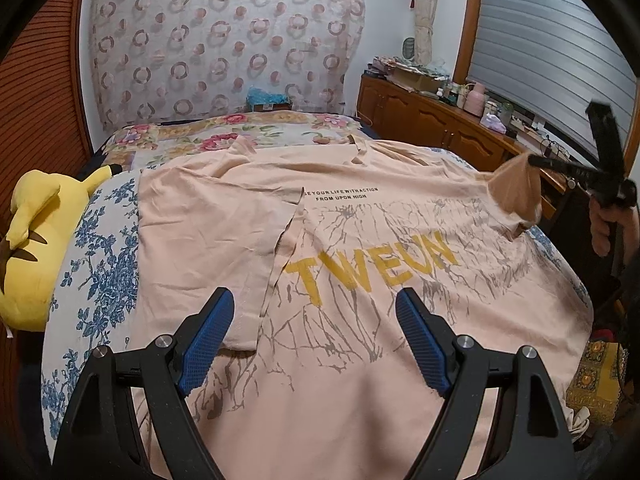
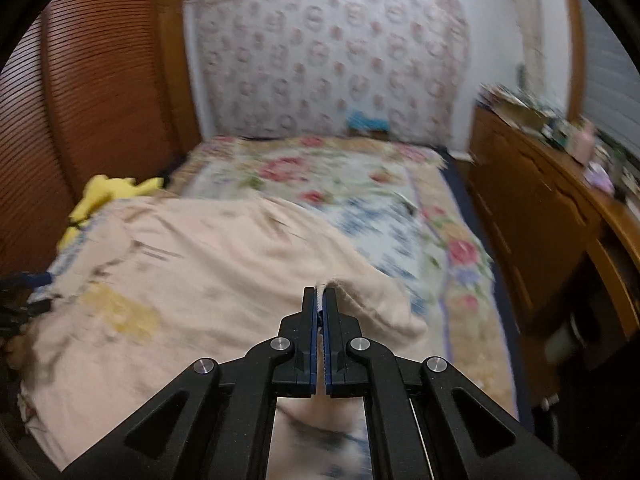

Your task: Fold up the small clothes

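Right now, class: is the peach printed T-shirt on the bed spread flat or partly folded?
Partly folded. The peach printed T-shirt has its left side flap turned over the front, while the right hand-held gripper lifts the opposite sleeve.

A peach T-shirt and yellow plush toy lie on the floral-covered bed.

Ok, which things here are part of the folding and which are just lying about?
Part of the job:
- peach T-shirt, spread on the bed, left side already folded in
- right gripper, shut on the shirt's right sleeve, lifting it
- left gripper, open above the hem

Lying about:
- yellow plush toy
- floral bedspread
- cluttered wooden cabinet
- patterned curtain
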`<state>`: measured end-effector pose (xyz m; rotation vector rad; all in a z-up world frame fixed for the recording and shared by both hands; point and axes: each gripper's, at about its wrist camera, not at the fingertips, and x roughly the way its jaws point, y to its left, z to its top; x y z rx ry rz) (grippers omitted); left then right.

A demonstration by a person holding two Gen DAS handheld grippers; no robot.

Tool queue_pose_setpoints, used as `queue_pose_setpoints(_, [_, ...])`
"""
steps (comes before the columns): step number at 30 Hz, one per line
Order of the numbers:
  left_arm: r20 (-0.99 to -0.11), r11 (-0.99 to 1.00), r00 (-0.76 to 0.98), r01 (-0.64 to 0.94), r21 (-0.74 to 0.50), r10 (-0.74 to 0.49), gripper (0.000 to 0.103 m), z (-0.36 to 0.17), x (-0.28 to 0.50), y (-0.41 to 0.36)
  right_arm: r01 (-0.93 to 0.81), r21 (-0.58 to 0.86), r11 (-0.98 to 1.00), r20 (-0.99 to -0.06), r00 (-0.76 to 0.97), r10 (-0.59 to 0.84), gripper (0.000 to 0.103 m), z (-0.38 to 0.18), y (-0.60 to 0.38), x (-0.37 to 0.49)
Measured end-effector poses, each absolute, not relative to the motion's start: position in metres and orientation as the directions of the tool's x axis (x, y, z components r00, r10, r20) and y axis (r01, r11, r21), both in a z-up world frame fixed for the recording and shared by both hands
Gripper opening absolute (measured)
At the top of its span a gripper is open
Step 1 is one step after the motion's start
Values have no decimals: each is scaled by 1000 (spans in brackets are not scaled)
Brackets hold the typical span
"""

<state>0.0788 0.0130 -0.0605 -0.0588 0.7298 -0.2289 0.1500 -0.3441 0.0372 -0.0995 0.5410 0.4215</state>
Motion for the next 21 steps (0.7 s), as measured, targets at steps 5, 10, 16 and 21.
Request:
queue_pose_setpoints(5, [-656, 974, 720, 184, -136, -227, 84, -60, 78, 16, -576, 46, 816, -490, 699, 521, 2, 53, -283, 129])
queue_pose_setpoints(10, [-659, 974, 718, 185, -128, -223, 84, -57, 75, 17, -614, 28, 788, -503, 673, 542, 29, 48, -261, 129])
queue_pose_setpoints(16, [-660, 973, 715, 187, -135, -229, 84, -58, 75, 17, -543, 6, 840, -538, 706, 461, 31, 40, -283, 142])
queue_pose_setpoints(21, [-664, 971, 709, 195, -141, -238, 84, -61, 75, 12, -507, -15, 862, -604, 692, 396, 31, 26, -285, 152])
